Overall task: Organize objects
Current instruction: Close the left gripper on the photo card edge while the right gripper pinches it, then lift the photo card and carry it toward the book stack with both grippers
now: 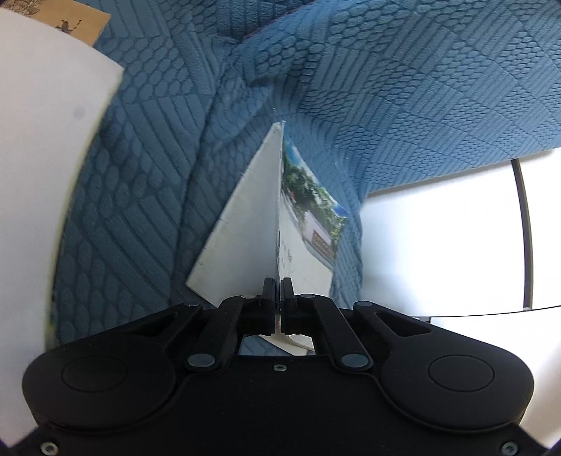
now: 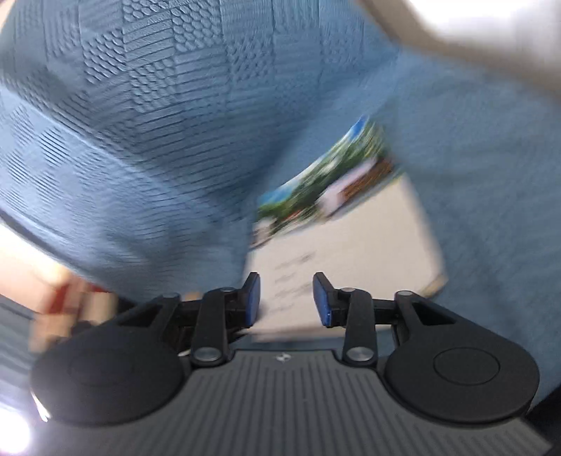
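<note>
My left gripper is shut on a thin white booklet. I hold it edge-on, so a blank white side faces left and a cover with a photo of trees and blue sky faces right. It hangs over a blue textured cushion cover. In the blurred right wrist view my right gripper is open and empty, with blue pads. The same booklet lies just ahead of it, its photo cover facing up.
A large white sheet or card fills the left of the left wrist view, with a tan printed card behind it. A bright white surface shows past the cushion at right. A red and tan blurred object sits at the right view's left edge.
</note>
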A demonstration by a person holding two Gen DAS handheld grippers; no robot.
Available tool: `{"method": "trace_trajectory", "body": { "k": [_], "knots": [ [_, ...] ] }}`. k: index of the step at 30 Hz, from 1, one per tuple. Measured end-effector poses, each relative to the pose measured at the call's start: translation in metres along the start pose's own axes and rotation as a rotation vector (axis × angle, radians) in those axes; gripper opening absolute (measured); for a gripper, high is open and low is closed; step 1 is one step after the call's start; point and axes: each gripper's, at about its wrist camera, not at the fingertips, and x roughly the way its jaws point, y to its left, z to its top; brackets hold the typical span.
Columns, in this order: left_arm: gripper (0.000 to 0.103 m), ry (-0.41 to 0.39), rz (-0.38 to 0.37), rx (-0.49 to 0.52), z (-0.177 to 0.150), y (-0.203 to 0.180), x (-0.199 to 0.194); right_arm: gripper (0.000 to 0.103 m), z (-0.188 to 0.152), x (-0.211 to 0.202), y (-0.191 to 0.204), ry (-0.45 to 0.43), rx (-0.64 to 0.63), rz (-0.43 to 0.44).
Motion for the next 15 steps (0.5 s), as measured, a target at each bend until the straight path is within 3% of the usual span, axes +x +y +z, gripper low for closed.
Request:
{"method": "trace_trajectory", "body": {
  "k": [2,5,10,15],
  "knots": [
    [0.002,0.001,-0.016,-0.009,-0.001,-0.002,-0.002,0.064,-0.006,0.006,-0.003,0.056,0.070,0.090],
    [0.002,-0.014,-0.034,-0.021,-0.003,-0.005,-0.009,0.080,-0.016,0.010,-0.005,0.060,0.142,0.157],
    [0.001,-0.027,-0.062,-0.061,-0.004,-0.007,-0.020,0.080,-0.028,0.021,-0.013,0.092,0.267,0.243],
    [0.001,-0.032,-0.108,-0.086,-0.006,-0.008,-0.033,0.080,-0.026,0.023,-0.022,0.045,0.354,0.269]
  ]
}}
